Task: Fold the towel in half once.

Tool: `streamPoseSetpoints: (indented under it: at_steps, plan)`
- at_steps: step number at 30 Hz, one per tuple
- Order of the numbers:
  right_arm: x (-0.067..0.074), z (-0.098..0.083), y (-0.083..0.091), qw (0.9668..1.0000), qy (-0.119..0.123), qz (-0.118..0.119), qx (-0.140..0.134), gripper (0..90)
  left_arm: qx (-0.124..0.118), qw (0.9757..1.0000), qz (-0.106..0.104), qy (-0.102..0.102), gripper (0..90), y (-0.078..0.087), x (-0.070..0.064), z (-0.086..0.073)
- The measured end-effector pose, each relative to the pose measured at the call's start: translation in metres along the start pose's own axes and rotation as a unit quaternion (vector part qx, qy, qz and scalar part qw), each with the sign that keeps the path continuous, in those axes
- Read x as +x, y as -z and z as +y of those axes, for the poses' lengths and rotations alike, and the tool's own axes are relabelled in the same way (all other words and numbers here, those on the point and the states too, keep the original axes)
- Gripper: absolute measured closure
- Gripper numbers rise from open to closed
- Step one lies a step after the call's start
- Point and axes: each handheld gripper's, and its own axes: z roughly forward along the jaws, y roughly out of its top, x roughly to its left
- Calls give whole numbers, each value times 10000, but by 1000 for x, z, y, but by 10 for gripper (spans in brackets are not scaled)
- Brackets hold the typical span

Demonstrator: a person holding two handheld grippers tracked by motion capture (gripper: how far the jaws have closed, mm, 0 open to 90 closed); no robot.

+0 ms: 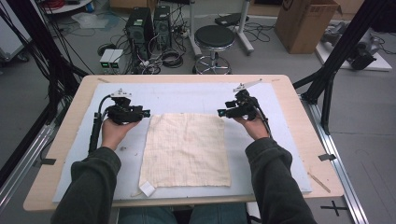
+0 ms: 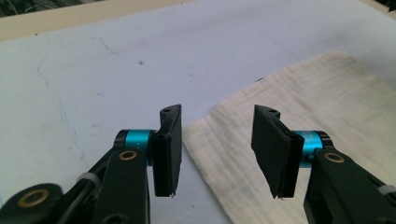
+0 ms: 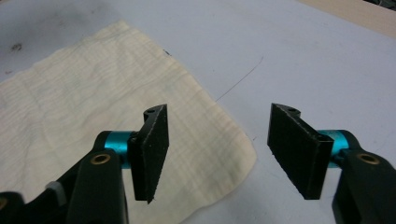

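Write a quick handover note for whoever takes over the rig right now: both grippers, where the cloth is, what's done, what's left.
Left gripper: open, nothing held, jaws straddling the far left corner of the cloth without touching it.
Right gripper: open, nothing held, hovering at the cloth's far right corner, one jaw over the cloth, one over the mat.
Cloth: lying flat and unfolded in the middle of the grey mat on the table.
Done: both grippers brought to the far corners.
Left: pinch both corners; probably fold the cloth from there, nothing folded yet.
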Motion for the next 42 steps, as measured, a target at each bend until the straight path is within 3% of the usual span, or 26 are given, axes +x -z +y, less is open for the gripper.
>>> streamPoseSetpoints:
  at_steps: [8,18,20,25,29,32,34,38,42]
  plan:
    - [-16,-11,-22,9991,-260,-110,324,509,183,9995,168,201,569,-29,6,-10]
    - [-26,-23,-46,9949,-508,-276,824,579,339,9981,371,351,605,-46,8,-18]
    - [-26,-24,-47,9951,-486,-288,809,589,391,9979,368,370,618,-49,8,-19]
    - [-27,-25,-46,9946,-548,-330,822,621,415,9971,551,307,647,-51,4,-19]
    - [-24,-23,-47,9942,-387,-463,893,662,446,9958,779,176,709,-52,0,-18]
    - [-20,-22,-49,9943,-355,-404,924,792,447,9965,682,171,833,-53,-2,-18]
    - [-18,-21,-50,9945,-302,-329,946,841,437,9967,661,182,867,-54,-3,-18]
    - [-17,-20,-49,9946,-256,-191,984,860,503,9971,533,220,875,-49,0,-18]
    - [-16,-16,-43,9961,-242,-124,834,863,366,9981,458,191,875,-42,1,-14]
